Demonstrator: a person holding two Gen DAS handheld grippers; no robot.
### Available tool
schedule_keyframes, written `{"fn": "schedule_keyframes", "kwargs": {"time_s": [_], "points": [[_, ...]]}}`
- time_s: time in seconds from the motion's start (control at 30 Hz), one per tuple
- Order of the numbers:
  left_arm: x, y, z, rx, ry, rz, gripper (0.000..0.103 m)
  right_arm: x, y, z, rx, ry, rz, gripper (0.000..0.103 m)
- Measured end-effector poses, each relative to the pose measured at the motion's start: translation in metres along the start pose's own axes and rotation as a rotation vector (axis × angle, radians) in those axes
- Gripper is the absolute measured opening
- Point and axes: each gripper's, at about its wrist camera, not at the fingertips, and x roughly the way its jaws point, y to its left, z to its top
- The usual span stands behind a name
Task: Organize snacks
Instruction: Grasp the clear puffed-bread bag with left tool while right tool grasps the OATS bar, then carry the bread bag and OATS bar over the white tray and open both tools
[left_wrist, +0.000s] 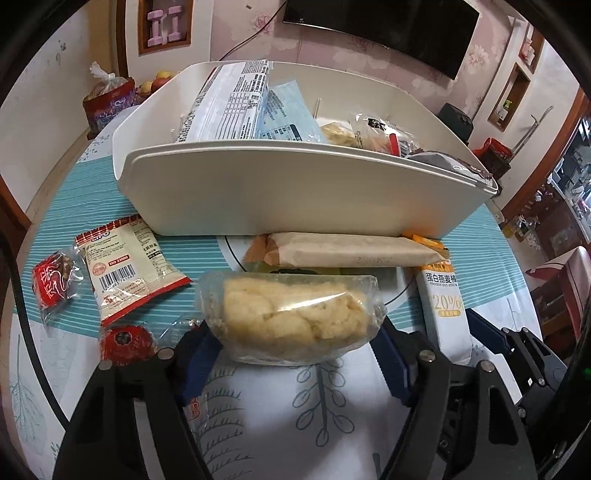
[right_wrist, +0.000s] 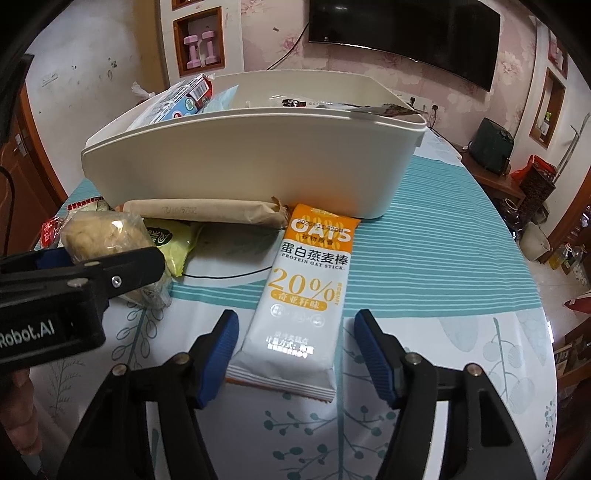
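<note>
My left gripper (left_wrist: 291, 350) is shut on a clear bag of pale puffed snack (left_wrist: 291, 317), held just above the table; it also shows in the right wrist view (right_wrist: 107, 236). My right gripper (right_wrist: 293, 347) is open, its blue pads either side of the near end of the white-and-orange oat stick pack (right_wrist: 303, 295), which lies flat on the table. The white bin (left_wrist: 295, 199) stands behind, holding several snack packs. A long brown paper-wrapped bar (left_wrist: 343, 251) lies against the bin's front.
Left of the held bag lie a white-and-red packet (left_wrist: 125, 266), a red candy (left_wrist: 53, 284) and a round red-wrapped snack (left_wrist: 127, 341). A green packet (right_wrist: 177, 243) lies under the brown bar. The table's right edge (right_wrist: 535, 280) is close.
</note>
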Motion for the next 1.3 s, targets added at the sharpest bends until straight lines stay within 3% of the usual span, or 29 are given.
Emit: {"fn": "schedule_keyframes", "kwargs": {"time_s": [0.2,0.37,0.87,1.3], "points": [[-0.005,0.003,-0.003,-0.004,0.003,-0.009,0.071,-0.002,-0.003,0.001,0.007,-0.003,-0.012,0.057],[-0.010,0.001,-0.006,0.007,0.011,-0.020,0.071,-0.003,-0.010,0.001,0.030,-0.006,-0.028,0.046],[-0.068,-0.006,-0.015,0.069,-0.033,-0.027,0.070,-0.019,-0.024,-0.009,0.061,0.023,-0.062,0.042],[-0.116,-0.023,0.010,0.144,-0.134,-0.039,0.071,-0.068,-0.059,0.009,0.105,-0.091,-0.143,0.042]]}}
